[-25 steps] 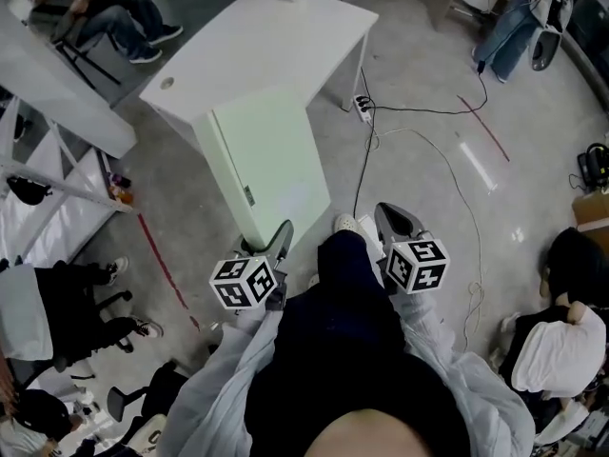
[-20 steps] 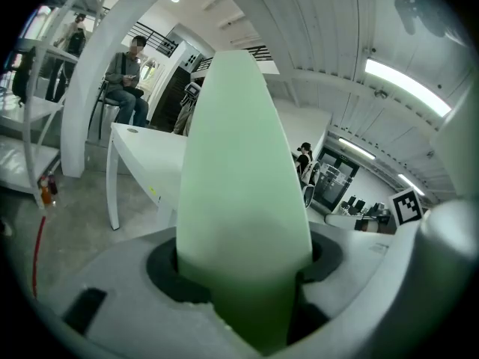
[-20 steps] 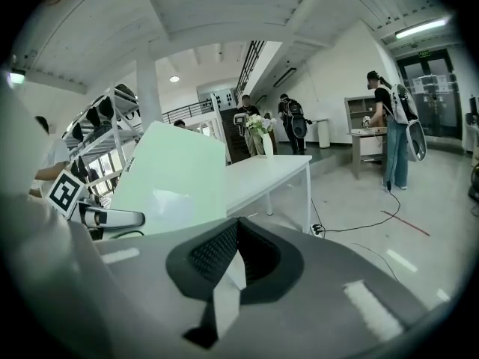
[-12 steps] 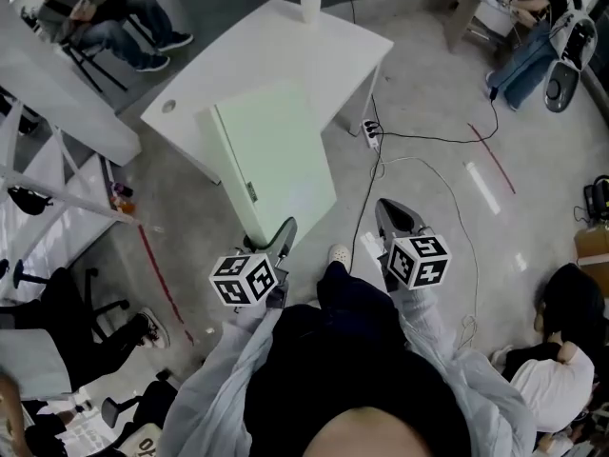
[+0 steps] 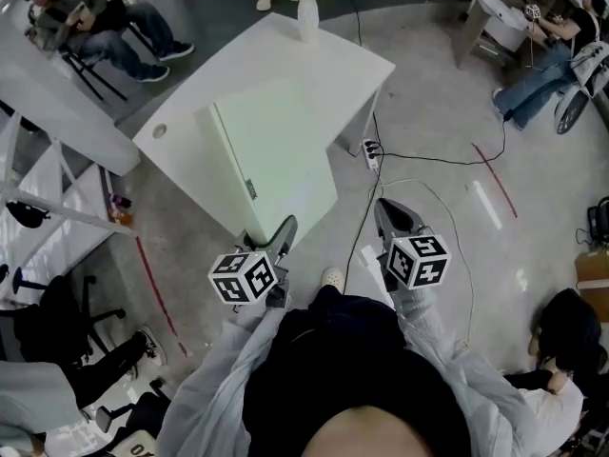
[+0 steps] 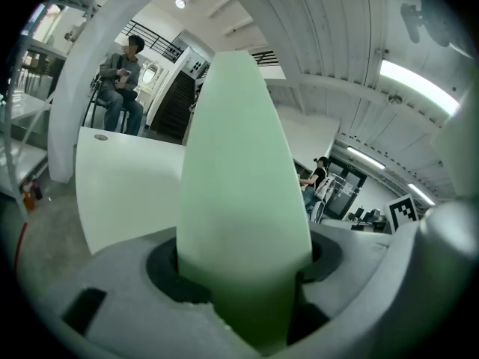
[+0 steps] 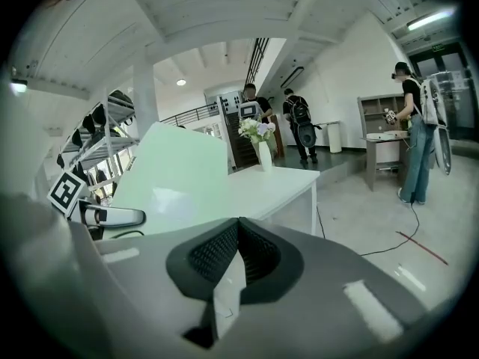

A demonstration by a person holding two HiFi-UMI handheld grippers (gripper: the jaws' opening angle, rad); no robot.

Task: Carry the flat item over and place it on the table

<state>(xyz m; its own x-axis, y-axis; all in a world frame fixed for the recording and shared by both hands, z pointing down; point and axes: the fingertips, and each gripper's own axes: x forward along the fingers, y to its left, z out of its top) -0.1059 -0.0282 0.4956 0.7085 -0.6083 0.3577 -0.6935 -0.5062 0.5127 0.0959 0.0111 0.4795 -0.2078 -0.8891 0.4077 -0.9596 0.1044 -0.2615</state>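
A large pale green flat board (image 5: pixel 276 160) is carried nearly upright ahead of me, its far end over the near edge of the white table (image 5: pixel 343 60). My left gripper (image 5: pixel 283 233) is shut on the board's near lower corner. In the left gripper view the board (image 6: pixel 239 185) fills the middle, wedged in my left gripper (image 6: pixel 247 283). My right gripper (image 5: pixel 392 219) hangs to the right of the board, apart from it. In its own view my right gripper (image 7: pixel 236 239) looks shut. A pale sliver shows between the jaws, and I cannot tell what it is.
A white vase of flowers (image 5: pixel 306 15) stands at the table's far edge. A power strip (image 5: pixel 366 148) and cables lie on the floor right of the table. White racks (image 5: pixel 57 103) stand at the left. People sit at the top left (image 5: pixel 90 27) and right (image 5: pixel 557 69).
The table and floor have slid down the head view as I walk towards the table with the board. The vase of flowers has come into view. Both grippers keep their grip and pose.
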